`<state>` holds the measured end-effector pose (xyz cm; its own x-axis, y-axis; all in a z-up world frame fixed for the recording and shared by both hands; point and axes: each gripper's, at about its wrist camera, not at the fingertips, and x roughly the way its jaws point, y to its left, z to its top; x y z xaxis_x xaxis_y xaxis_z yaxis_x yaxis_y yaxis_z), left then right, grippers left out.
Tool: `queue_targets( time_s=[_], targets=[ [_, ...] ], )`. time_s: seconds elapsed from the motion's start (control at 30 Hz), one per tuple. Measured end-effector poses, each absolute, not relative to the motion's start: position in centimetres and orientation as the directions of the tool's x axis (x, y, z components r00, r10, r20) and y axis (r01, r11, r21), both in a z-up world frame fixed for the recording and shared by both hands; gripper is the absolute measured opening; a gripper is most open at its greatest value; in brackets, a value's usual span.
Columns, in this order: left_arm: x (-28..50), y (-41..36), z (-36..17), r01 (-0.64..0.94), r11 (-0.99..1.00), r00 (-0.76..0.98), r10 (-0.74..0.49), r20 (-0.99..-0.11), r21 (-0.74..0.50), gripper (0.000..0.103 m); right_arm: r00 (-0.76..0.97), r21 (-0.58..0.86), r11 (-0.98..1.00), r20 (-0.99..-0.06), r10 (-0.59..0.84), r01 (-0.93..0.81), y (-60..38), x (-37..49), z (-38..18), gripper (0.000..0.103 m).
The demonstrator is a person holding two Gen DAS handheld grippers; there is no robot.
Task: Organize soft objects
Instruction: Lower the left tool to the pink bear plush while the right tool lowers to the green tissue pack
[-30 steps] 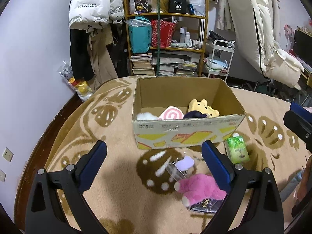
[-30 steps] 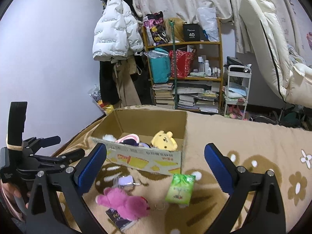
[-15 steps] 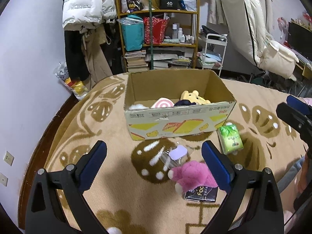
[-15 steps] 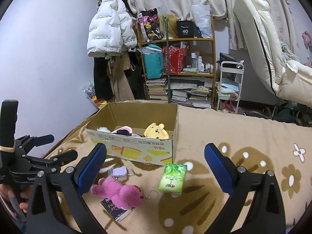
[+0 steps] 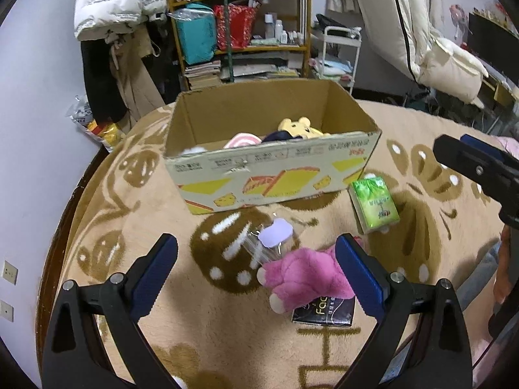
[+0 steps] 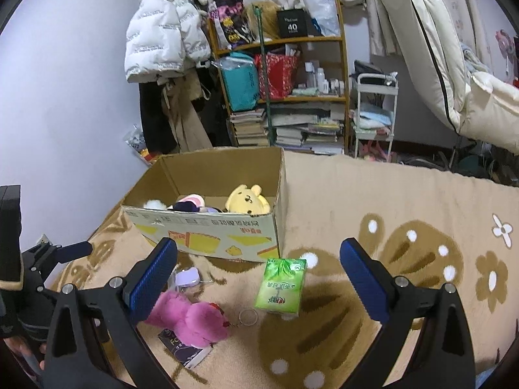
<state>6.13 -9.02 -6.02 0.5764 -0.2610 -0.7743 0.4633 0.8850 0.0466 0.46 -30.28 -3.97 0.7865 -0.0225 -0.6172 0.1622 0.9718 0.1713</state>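
Even indoor light, soft shadows, strong fisheye bending, dark vignetted corners, sharp focus

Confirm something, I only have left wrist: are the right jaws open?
Observer: Yes. The right gripper has its jaws wide apart and holds nothing.
Operator: Anything small near the plush that I'm missing?
Observer: A metal ring lies right next to the plush, on the side toward the green pack.
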Motion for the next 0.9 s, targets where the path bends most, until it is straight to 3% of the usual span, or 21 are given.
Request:
queue_targets(
  time_s=[0.9],
  targets=[
    [8.1, -12.1, -12.4, 0.534, 0.844, 0.386, -0.189, -0.903, 0.052, 0.097, 0.509, 0.203, 0.934, -0.86, 0.028, 0.293, -33.0, 5.9, -12.5, 0.103]
  ],
)
